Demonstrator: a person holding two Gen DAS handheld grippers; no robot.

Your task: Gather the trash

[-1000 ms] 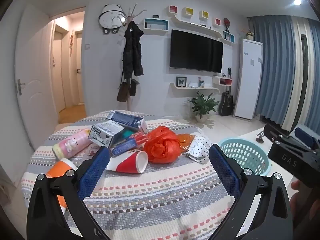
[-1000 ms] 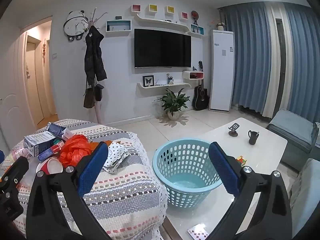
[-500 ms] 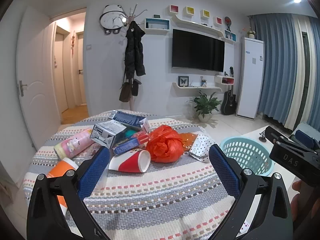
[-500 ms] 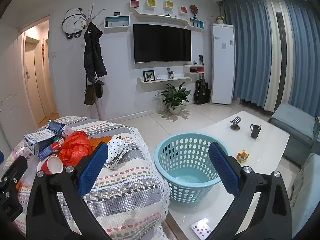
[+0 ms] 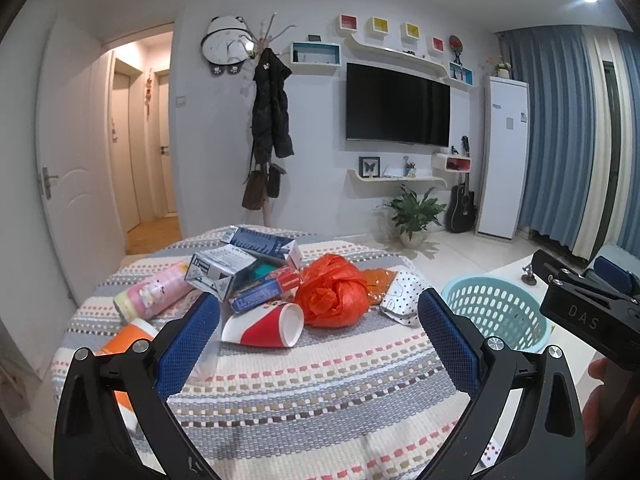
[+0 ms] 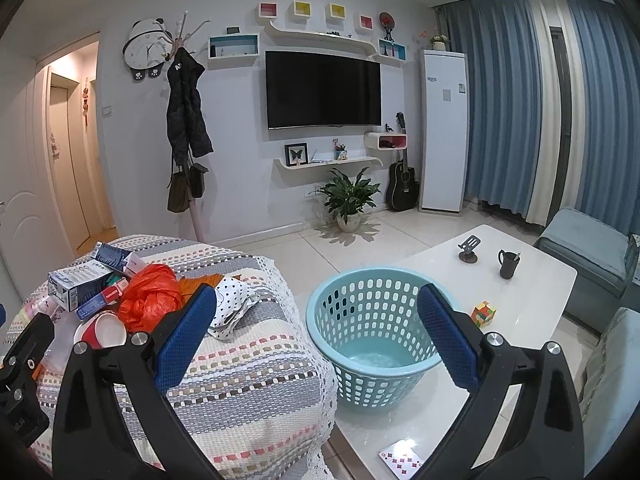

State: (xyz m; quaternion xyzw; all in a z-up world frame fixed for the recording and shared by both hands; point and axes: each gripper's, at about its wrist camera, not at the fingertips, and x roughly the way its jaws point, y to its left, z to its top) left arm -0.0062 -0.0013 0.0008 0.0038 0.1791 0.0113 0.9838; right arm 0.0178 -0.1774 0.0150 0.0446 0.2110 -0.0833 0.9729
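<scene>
- Writing: my right gripper's (image 5: 592, 312) black body, seen from the left wrist view, reads "DAS". Print on the two cartons is too small to read. A card (image 6: 402, 458) at the white tabletop's (image 6: 532, 292) near edge shows a "6".
- My left gripper (image 5: 318, 326): fingers spread wide, nothing between them. It hangs over the striped woven cover (image 5: 320, 392).
- My right gripper (image 6: 316, 330): fingers also spread wide and empty, aimed at the gap between the covered surface and the basket.
- Trash pile, ahead of my left fingers on the cover: red-and-white paper cup (image 5: 264, 326) on its side, mouth toward the right, just beyond the left finger; crumpled orange plastic bag (image 5: 334, 296) beside it, touching; white dotted wrapper (image 5: 400, 296) to the bag's right, close to my right-hand finger.
- Behind these: a white-and-blue carton (image 5: 218, 272), a dark blue carton (image 5: 262, 242) and a blue-and-red box (image 5: 264, 290), stacked loosely.
- Left of the pile: a pink cylindrical container (image 5: 154, 294) lying down, and an orange-and-white cup (image 5: 128, 332) partly hidden behind my left finger.
- Light blue perforated basket (image 6: 372, 336): on the white tabletop, right of the pile; nothing visible inside.
- Also on that tabletop: colour cube (image 6: 483, 314), black mug (image 6: 507, 264), small stand (image 6: 469, 249).
</scene>
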